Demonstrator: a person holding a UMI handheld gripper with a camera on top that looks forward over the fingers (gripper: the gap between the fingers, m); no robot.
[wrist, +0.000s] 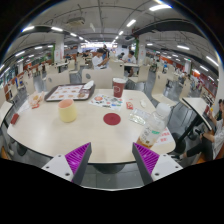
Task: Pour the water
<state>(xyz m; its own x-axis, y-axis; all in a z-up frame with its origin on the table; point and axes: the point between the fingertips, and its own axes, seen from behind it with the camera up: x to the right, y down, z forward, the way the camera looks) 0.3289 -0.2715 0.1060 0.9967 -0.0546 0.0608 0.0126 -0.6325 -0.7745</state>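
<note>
My gripper is open and empty, its two purple pads wide apart above the near edge of a round white table. Far beyond the fingers stand a red cup at the table's far side, a pale yellow cup to the left and a clear plastic water bottle to the right. A dark red coaster lies in the middle of the table. Nothing lies between the fingers.
A tray with items sits at the far left of the table. Small items lie near the red cup. Chairs ring the table. A person sits at the right. More tables and chairs fill the hall behind.
</note>
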